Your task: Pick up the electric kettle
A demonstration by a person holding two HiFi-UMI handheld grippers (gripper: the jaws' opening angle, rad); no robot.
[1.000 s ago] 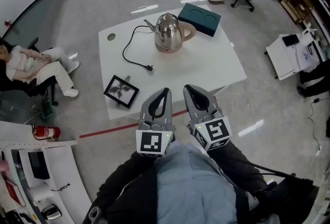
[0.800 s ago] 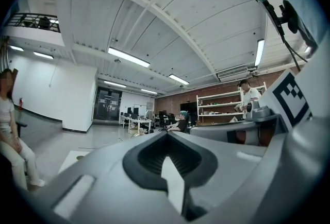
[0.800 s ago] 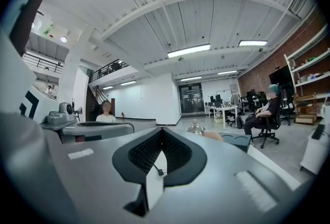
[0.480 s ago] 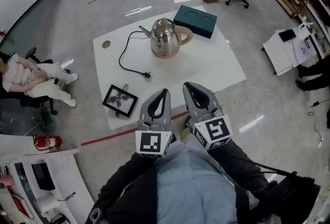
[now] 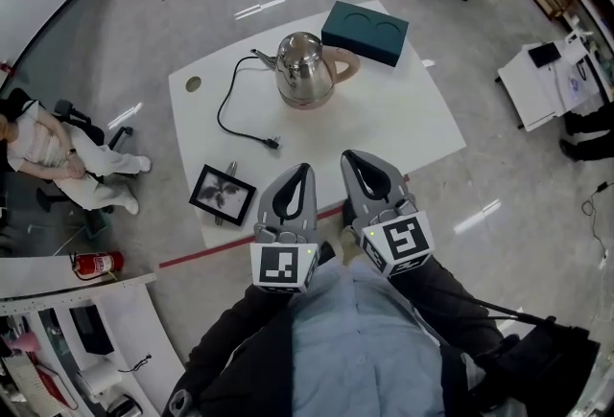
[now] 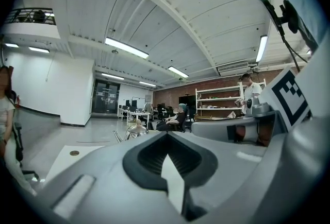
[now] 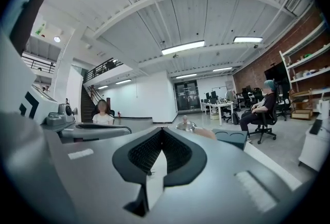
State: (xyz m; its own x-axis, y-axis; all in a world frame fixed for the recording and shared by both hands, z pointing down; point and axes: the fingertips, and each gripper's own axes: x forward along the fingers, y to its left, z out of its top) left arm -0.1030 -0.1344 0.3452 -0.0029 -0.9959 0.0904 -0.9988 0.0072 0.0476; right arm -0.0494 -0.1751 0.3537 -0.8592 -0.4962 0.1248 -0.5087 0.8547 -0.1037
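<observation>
A shiny steel electric kettle with a tan handle stands upright on the far part of the white table. Its black cord trails left to a loose plug. My left gripper and right gripper are side by side over the table's near edge, well short of the kettle. Both are shut with nothing in them. The left gripper view shows the kettle small and far beyond the left gripper. In the right gripper view only the kettle's lid rises above the right gripper.
A dark green box lies just behind the kettle at the table's far corner. A black picture frame lies at the near left corner. A seated person is at the left, a white cart at the right.
Both grippers have come a little closer to the table together with the person. The kettle and table now sit slightly lower and nearer in the head view. Both stay shut.
</observation>
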